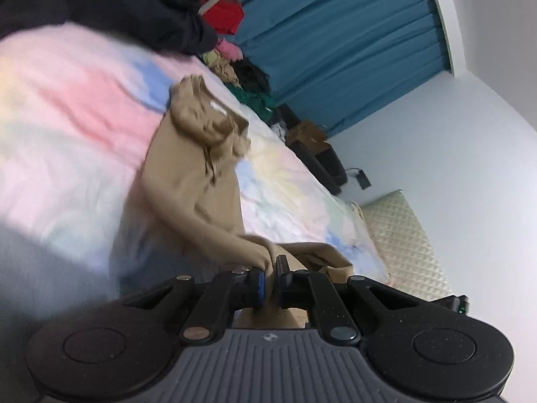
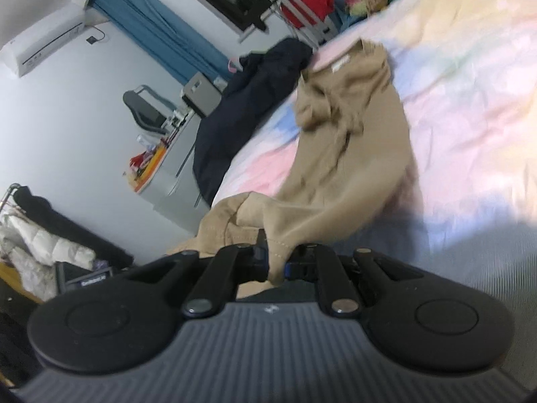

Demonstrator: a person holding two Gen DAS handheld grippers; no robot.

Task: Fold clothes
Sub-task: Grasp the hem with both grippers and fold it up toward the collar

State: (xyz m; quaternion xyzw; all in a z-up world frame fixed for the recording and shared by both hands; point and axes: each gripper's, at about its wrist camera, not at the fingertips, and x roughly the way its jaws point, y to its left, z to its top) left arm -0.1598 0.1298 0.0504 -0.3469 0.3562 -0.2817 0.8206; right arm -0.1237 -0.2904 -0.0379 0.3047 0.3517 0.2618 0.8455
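Observation:
Tan trousers (image 1: 191, 181) lie stretched over a pastel tie-dye bedsheet (image 1: 67, 107), waistband with a white label at the far end. My left gripper (image 1: 270, 273) is shut on the near hem of the tan trousers and holds it lifted. In the right wrist view the same trousers (image 2: 352, 154) run away from me, and my right gripper (image 2: 277, 262) is shut on the other near leg end, with cloth bunched between its jaws.
A dark navy garment (image 2: 241, 107) lies at the bed's far edge, also in the left wrist view (image 1: 117, 10). Piles of coloured clothes (image 1: 248, 77) sit by blue curtains (image 1: 352, 43). A desk and chair (image 2: 151, 114) and a white jacket (image 2: 37, 245) stand beside the bed.

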